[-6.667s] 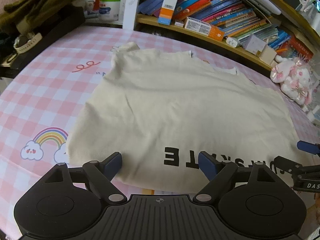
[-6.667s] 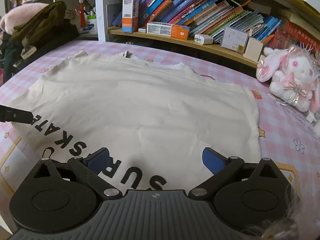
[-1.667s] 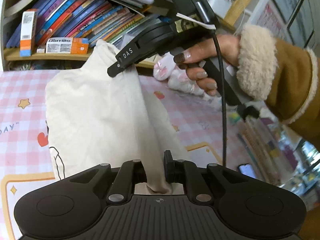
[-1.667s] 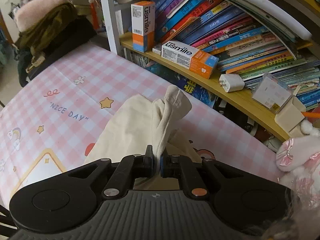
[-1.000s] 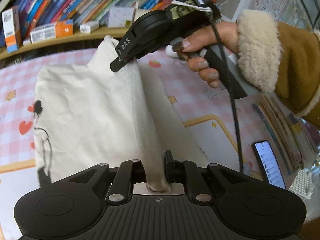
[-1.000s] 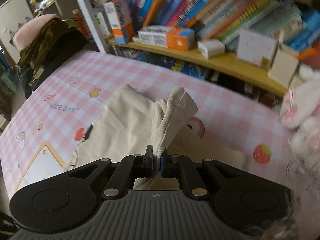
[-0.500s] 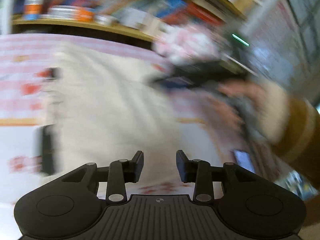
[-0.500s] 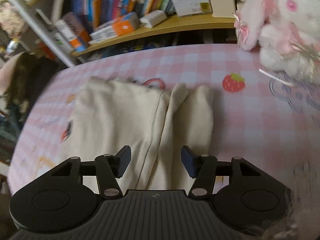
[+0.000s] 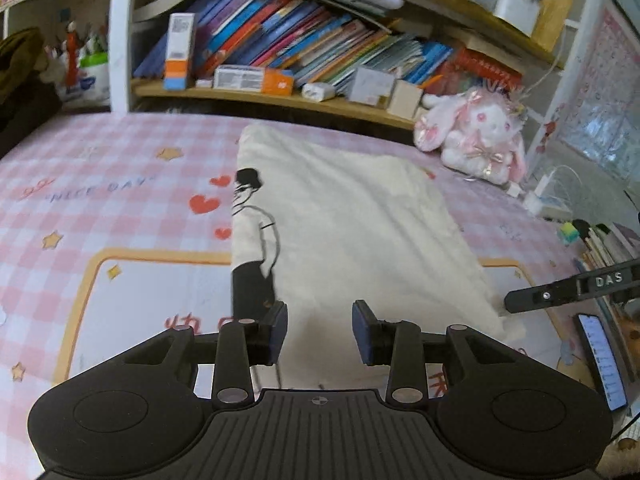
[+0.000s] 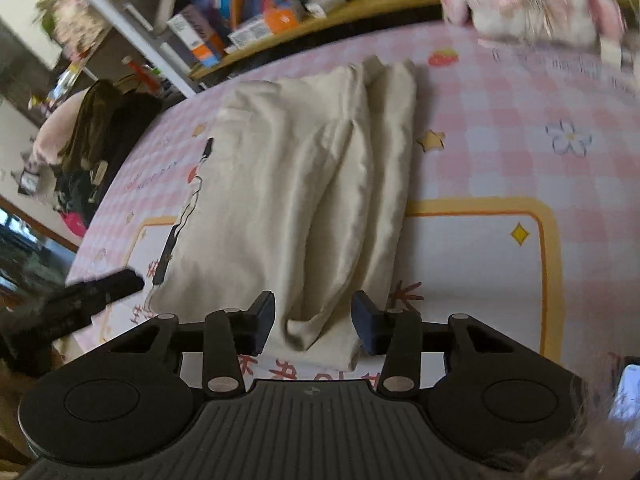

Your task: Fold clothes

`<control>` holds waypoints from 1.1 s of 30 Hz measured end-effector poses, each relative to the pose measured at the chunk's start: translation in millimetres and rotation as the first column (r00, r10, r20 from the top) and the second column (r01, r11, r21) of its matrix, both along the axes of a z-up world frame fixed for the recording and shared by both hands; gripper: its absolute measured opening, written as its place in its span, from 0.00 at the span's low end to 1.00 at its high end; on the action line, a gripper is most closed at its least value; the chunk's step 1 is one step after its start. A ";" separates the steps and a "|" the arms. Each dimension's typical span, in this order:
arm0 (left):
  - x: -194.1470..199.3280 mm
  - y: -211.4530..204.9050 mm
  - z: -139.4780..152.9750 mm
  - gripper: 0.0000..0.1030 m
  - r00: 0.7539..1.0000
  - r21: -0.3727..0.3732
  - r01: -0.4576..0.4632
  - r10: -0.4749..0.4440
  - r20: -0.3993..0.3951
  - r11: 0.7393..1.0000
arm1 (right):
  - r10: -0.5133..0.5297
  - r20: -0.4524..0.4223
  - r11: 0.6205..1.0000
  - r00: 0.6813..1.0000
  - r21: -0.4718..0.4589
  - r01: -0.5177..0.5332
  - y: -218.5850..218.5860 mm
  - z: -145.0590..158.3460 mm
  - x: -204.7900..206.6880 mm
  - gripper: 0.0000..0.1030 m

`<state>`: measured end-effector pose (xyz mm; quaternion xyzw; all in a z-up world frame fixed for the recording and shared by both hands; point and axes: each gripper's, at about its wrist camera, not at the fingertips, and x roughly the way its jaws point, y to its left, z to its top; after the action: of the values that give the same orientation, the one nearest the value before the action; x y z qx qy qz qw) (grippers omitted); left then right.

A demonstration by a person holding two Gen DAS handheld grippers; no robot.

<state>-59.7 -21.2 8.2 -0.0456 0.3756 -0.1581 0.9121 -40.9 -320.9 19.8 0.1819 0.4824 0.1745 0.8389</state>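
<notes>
The left gripper (image 9: 320,330) hovers with its jaws parted and empty above the near end of a folded cream shirt (image 9: 344,216), the blue pads clear of the cloth; they have just been opening. The right gripper (image 10: 314,320) also stands apart-jawed, its jaws having just been closing partway, with a loose fold at the shirt's near right corner lying between the pads but not pinched. In the left wrist view the tip of the right gripper reaches in from the right edge, just beside the shirt's near right corner. In the right wrist view the left gripper's dark tip shows at the left, close to the shirt's near left corner.

The shirt lies flat on the desk (image 9: 100,184), which is covered in a pink checked cloth, as a long strip running from the near edge toward the far edge. A black printed figure (image 9: 252,240) runs down its left fold line. Long ridges crease its right side in the right wrist view.

Beyond the shirt, a shelf of books (image 9: 280,52) runs along the desk's far edge. A pink and white plush rabbit (image 9: 476,136) sits at the far right corner. A lit phone (image 9: 604,364) lies at the right edge, near the right gripper. The right wrist view is blurred toward its edges.
</notes>
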 end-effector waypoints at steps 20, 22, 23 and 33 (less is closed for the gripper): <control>14.2 -13.6 -33.6 0.34 0.992 0.050 0.050 -0.044 -0.114 0.998 | 0.427 -0.018 0.900 0.904 -0.083 -0.427 37.2 -10.7 23.6 0.14; 15.0 -12.5 -33.5 0.35 0.992 0.051 0.055 -0.049 -0.119 0.997 | 0.465 -0.016 0.882 0.885 -0.074 -0.465 32.4 -6.4 21.4 0.08; 14.8 -11.5 -33.7 0.35 0.992 0.050 0.055 -0.048 -0.119 0.997 | 0.443 -0.004 0.896 0.897 -0.044 -0.442 23.7 -0.4 18.6 0.08; 15.9 -8.8 -34.1 0.35 0.991 0.041 0.057 -0.052 -0.124 0.998 | 0.316 -0.019 0.947 0.949 -0.049 -0.316 -13.6 5.2 -3.3 0.10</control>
<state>-43.7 -30.0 -25.9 -0.0247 0.4355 -0.1715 0.8834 -44.2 -334.5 24.9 0.0814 0.5143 0.2931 0.8019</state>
